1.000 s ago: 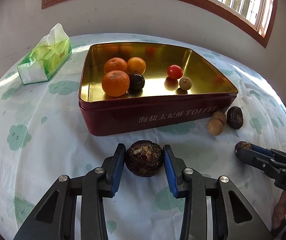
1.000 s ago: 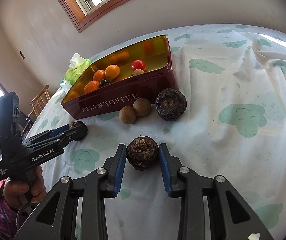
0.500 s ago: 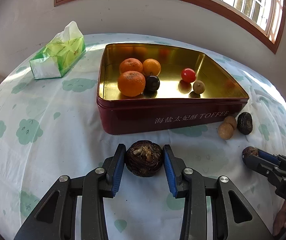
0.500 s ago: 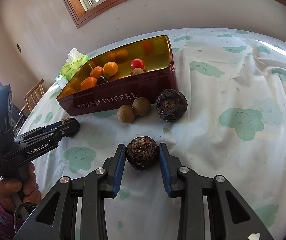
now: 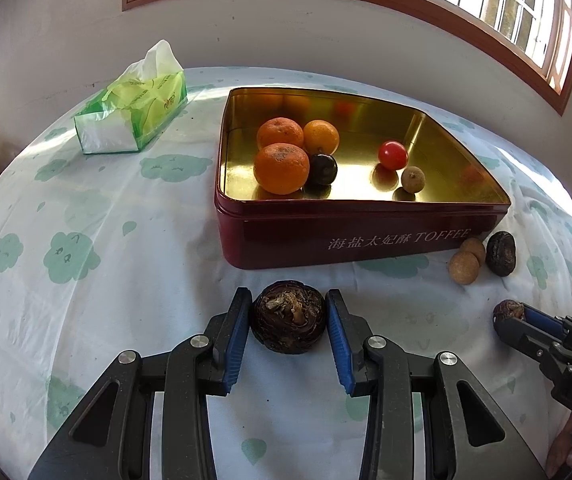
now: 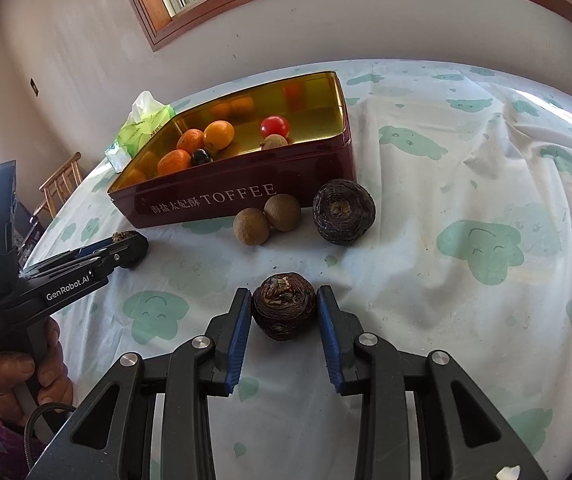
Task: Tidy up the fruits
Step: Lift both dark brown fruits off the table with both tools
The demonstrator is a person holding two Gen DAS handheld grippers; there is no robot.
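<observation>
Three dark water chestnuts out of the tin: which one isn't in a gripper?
The dark brown ridged water chestnut by the red toffee tin's corner, beside two tan longans; it lies free on the tablecloth.

Both wrist views look steeply down along their fingers, close over the tablecloth (image 5: pixel 98 216), sharing the toffee tin (image 6: pixel 246 196).
</observation>
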